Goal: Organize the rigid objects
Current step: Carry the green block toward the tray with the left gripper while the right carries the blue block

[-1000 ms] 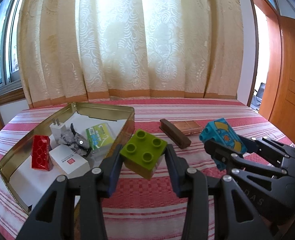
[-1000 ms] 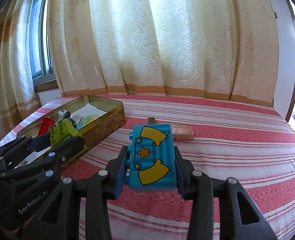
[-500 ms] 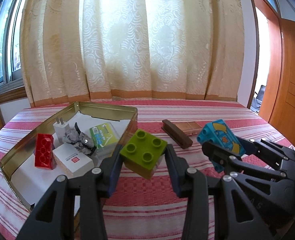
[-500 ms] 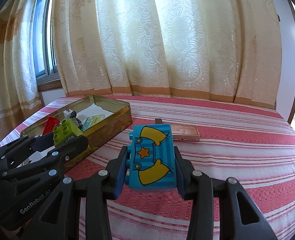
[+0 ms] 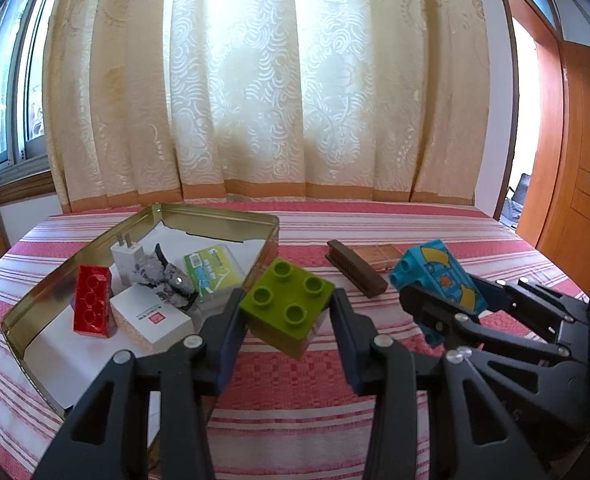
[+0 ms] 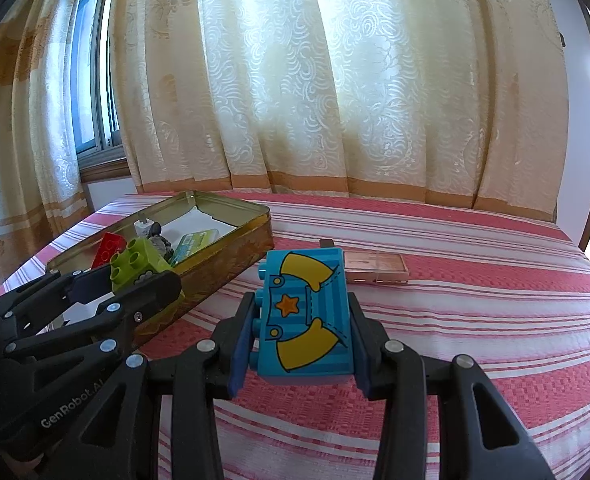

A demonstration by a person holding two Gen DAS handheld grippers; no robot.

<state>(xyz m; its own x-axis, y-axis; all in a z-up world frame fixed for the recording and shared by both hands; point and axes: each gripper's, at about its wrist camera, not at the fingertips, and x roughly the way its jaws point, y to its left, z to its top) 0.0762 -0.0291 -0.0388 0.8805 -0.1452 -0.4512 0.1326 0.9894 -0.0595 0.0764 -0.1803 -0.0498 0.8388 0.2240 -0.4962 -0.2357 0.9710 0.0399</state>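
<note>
My left gripper (image 5: 287,320) is shut on a green four-stud brick (image 5: 288,305), held above the striped cloth just right of the gold tin (image 5: 219,216). My right gripper (image 6: 303,336) is shut on a blue brick with yellow shapes and a star (image 6: 305,316), held above the cloth. The blue brick also shows in the left wrist view (image 5: 437,280), and the green brick in the right wrist view (image 6: 135,264). The tin holds a red brick (image 5: 91,306), a white charger (image 5: 127,258), a white box (image 5: 151,320), a grey clip (image 5: 163,284) and a green card (image 5: 213,272).
A brown wooden box with its dark lid beside it (image 5: 359,270) lies on the red striped tablecloth (image 5: 295,400) behind the grippers; it also shows in the right wrist view (image 6: 375,266). Cream curtains hang behind the table. A wooden door (image 5: 575,160) stands at the right.
Both grippers have risen and drawn back slightly with their bricks still held. The tin and the wooden box sit where they were.
</note>
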